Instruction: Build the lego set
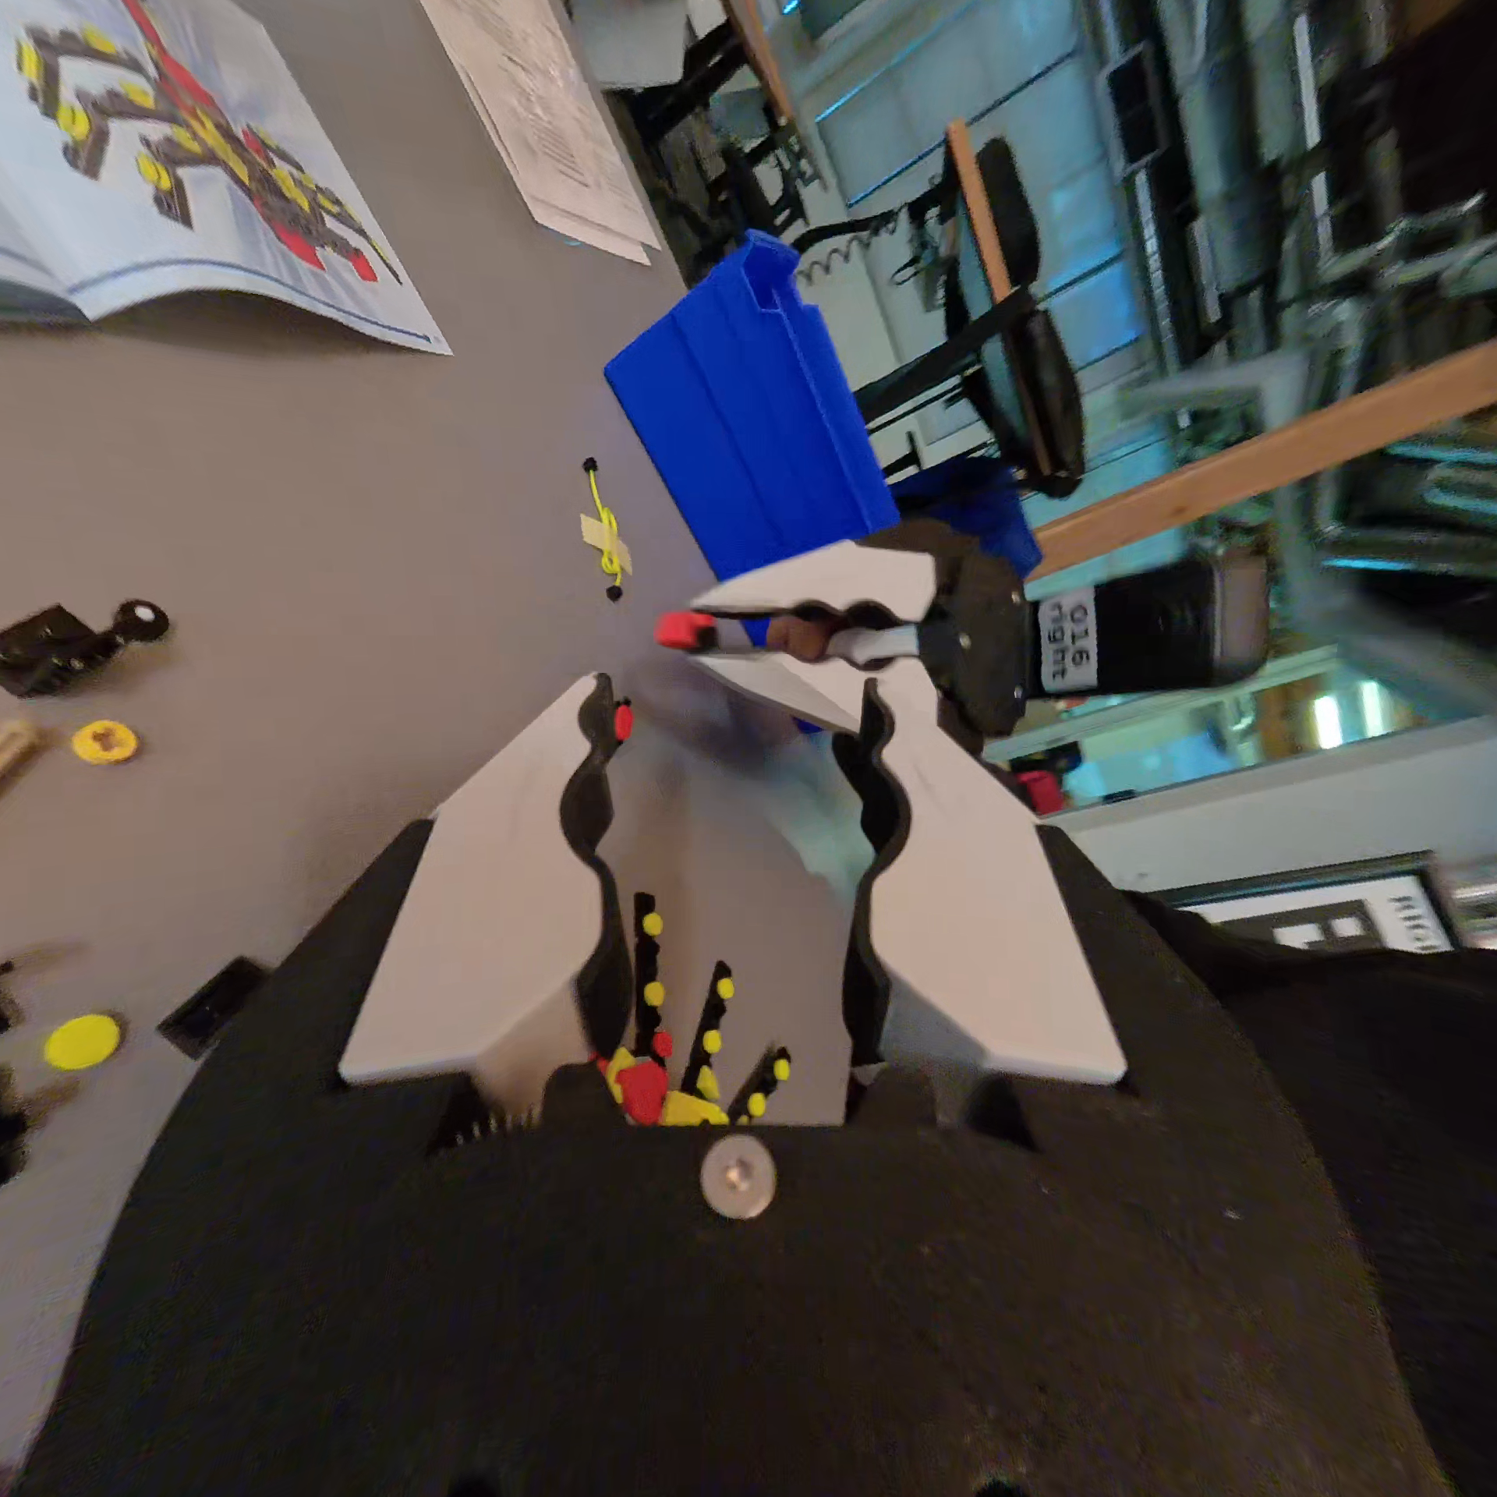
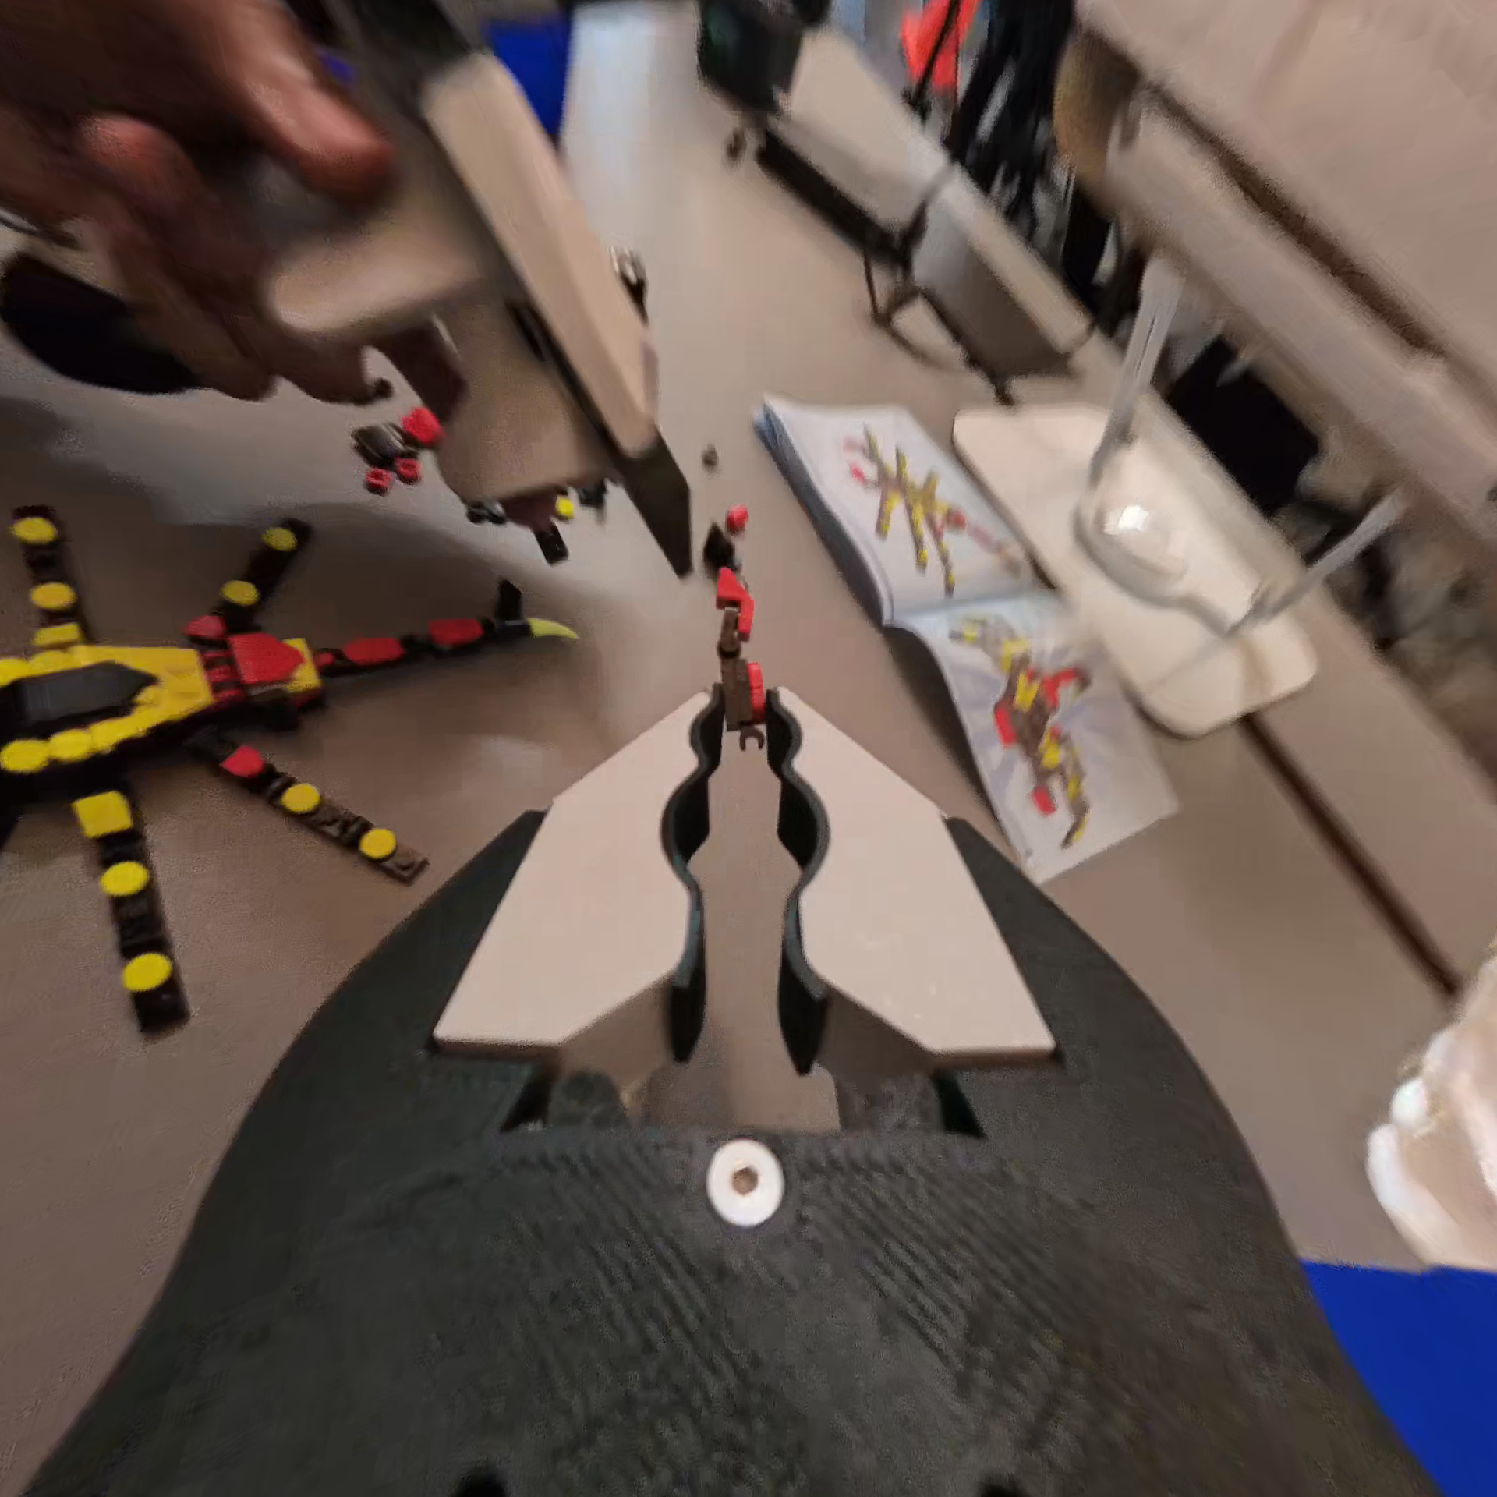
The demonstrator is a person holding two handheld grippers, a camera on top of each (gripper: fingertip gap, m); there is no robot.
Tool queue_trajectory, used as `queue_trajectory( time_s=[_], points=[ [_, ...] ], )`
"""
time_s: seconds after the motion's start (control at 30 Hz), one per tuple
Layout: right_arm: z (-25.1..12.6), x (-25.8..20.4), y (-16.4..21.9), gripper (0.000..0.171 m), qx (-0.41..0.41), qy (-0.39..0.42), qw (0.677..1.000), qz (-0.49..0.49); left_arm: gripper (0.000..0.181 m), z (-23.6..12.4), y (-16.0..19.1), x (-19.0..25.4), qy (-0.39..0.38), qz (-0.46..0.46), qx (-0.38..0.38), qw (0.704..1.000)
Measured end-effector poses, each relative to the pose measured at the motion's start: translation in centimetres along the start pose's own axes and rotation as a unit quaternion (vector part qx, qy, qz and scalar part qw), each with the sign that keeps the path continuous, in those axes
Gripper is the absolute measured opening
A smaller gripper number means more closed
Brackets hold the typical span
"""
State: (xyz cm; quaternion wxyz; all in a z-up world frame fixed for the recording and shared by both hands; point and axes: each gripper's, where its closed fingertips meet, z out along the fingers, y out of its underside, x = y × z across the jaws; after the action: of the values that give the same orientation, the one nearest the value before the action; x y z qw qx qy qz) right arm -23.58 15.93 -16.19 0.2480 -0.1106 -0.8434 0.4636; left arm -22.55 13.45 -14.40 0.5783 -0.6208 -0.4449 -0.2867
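Between the tips of the right gripper [image 2: 739, 706] a small brown-and-red lego piece [image 2: 739, 648] is pinched, held above the grey table [image 2: 567, 729]. Left of it the black, yellow and red model [image 2: 162, 688] lies flat. The left gripper [image 1: 733, 705] is spread, a small red bit [image 1: 622, 721] seen at 1 tip. An open booklet [image 2: 972, 616], loose bricks [image 2: 397, 454] and a blue bin [image 1: 753, 421] are nearby.

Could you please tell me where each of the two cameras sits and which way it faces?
Left wrist view: on the left gripper, jaws open, facing the table, blue bin and right gripper.
Right wrist view: on the right gripper, shut on a limb piece, facing the model; a hand shows.
Shared: booklet, model, both grippers.
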Motion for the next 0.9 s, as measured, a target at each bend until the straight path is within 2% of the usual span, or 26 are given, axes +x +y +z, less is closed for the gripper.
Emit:
queue_trajectory(
  time_s=[0.13,0.37,0.47,0.6,0.7,0.83,0.9],
  points=[
    [-0.9,-1.4,-2.0,0.008,0.035,0.020,0.995,-0.095,0.056,-0.7,0.3,0.1,0.031,-0.026,0.009,0.999],
    [-0.8,-2.5,-2.5,0.008,0.048,-0.008,0.995,-0.088,0.046,-1.1,1.2,0.5,0.041,-0.002,-0.016,0.999],
    [-0.9,-2.7,-2.8,0.008,0.052,-0.012,0.995,-0.085,0.026,-1.1,1.2,0.6,0.051,0.001,-0.015,0.999],
    [-0.9,-3.0,-3.1,0.008,0.058,-0.018,0.995,-0.084,0.020,-1.0,1.7,0.5,0.051,0.007,-0.023,0.998],
    [-0.9,-3.1,-3.1,0.008,0.057,-0.018,0.995,-0.084,0.007,-1.0,1.6,0.8,0.057,0.015,-0.021,0.998],
    [-1.0,-3.1,-3.2,0.008,0.061,-0.020,0.995,-0.082,0.009,-1.1,1.7,0.9,0.063,0.019,-0.020,0.998],
    [-1.0,-3.2,-3.2,0.008,0.061,-0.020,0.994,-0.086,0.026,-1.1,1.7,1.2,0.075,0.010,-0.021,0.997]
  ],
)
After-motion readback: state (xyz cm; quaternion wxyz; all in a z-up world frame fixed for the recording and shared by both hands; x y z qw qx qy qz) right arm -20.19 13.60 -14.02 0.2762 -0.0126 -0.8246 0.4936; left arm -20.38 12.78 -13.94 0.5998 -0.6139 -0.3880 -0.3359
